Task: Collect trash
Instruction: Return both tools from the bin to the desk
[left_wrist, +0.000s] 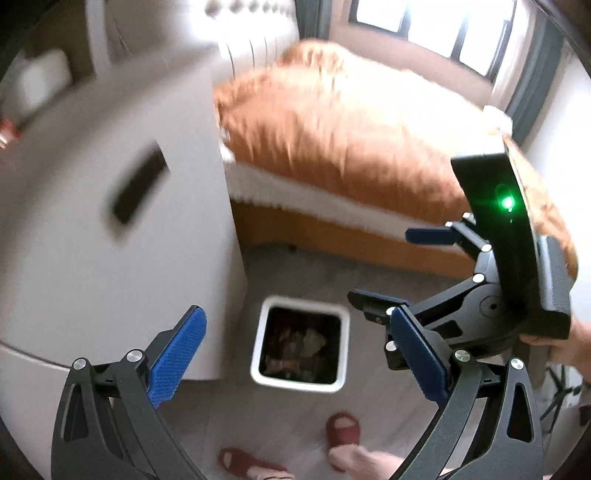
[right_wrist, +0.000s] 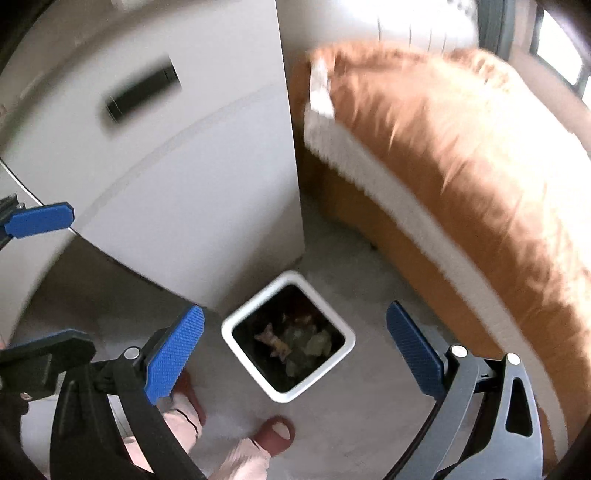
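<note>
hovering over one trash bin (right_wrist: 288, 336): two grippers, both jaws wide.

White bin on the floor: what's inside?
The bin holds a heap of crumpled scraps, tan and greenish. Anything beneath them, and the bottom, is covered and dark.

A pale grey floor (right_wrist: 369, 417) at lower centre carries a white square-rimmed bin (right_wrist: 288, 336) of crumpled trash (right_wrist: 295, 345), beside a white cabinet (right_wrist: 207, 192); a red-slippered foot (right_wrist: 275, 432) below.
</note>
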